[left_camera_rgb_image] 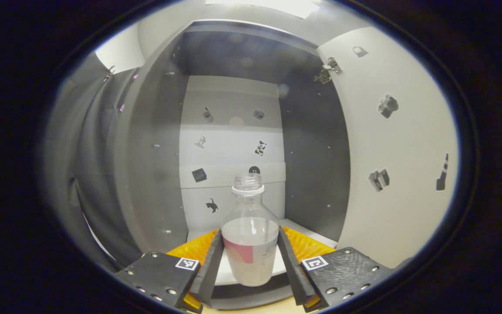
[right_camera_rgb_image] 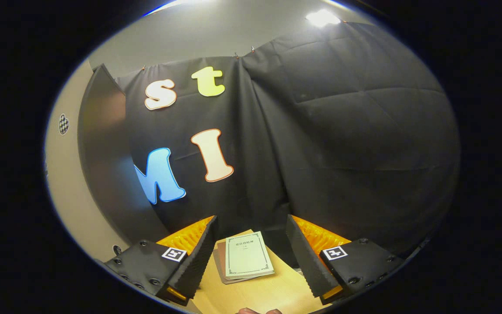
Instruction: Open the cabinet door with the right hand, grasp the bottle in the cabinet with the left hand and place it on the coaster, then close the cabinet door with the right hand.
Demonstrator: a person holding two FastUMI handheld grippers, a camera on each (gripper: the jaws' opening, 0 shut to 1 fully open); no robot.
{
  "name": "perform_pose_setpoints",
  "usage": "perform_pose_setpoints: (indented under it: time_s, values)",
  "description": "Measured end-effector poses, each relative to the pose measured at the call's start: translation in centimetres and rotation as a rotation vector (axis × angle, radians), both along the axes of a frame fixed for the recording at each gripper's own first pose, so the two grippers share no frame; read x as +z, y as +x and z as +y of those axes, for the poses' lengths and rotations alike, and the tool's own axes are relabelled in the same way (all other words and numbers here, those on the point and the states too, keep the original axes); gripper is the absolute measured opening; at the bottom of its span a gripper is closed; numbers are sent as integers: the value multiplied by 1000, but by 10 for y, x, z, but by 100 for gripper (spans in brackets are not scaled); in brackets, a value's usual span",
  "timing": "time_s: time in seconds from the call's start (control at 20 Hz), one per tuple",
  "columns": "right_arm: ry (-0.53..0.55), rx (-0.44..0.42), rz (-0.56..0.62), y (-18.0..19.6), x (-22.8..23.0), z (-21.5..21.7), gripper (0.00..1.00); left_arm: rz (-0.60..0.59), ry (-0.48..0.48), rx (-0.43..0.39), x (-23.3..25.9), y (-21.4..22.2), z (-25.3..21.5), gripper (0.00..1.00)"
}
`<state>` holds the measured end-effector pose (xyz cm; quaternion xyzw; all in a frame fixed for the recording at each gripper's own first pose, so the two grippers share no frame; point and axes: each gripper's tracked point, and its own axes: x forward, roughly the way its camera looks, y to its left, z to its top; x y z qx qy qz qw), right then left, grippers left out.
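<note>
A clear plastic bottle (left_camera_rgb_image: 249,244) with a white neck ring, no cap and a pink and white label stands upright at the front of the cabinet's white shelf (left_camera_rgb_image: 222,272). My left gripper (left_camera_rgb_image: 250,237) is shut on its lower body, one finger pressing each side. The cabinet door (left_camera_rgb_image: 397,144) is swung open to the right, its pale inner face carrying small dark stickers. My right gripper (right_camera_rgb_image: 251,235) is open with nothing between its fingers, facing the black cloth wall above the wooden table (right_camera_rgb_image: 259,294).
The grey cabinet side walls (left_camera_rgb_image: 155,165) stand close on both sides of the bottle. A stack of thin books (right_camera_rgb_image: 246,259) lies on the table ahead of my right gripper. A grey panel (right_camera_rgb_image: 100,161) stands at the left of the right gripper view.
</note>
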<state>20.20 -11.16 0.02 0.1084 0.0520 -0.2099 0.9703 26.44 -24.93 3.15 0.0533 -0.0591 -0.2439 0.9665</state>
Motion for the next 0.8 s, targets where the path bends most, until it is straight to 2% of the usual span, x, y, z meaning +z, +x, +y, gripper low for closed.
perform_pose_setpoints:
  time_s: [0.1, 0.25, 0.4, 0.5, 0.8]
  values:
    - [-20, -9, 0, -17, -2, 8, 98, 18, -7, 2, -10, -22, 20, 70]
    - [-6, 6, 13, -39, -5, 26, 97, 6, 16, 55, -21, -52, 69, 68]
    - [-46, 1, 26, -60, -2, 34, 98, 5, 41, 113, -34, -78, 119, 71]
    - [-49, 7, 17, -74, 2, 45, 98, -5, 48, 149, -39, -87, 149, 68]
    - [-67, -3, 28, -113, 1, 62, 97, -61, 18, 202, -63, -111, 225, 69]
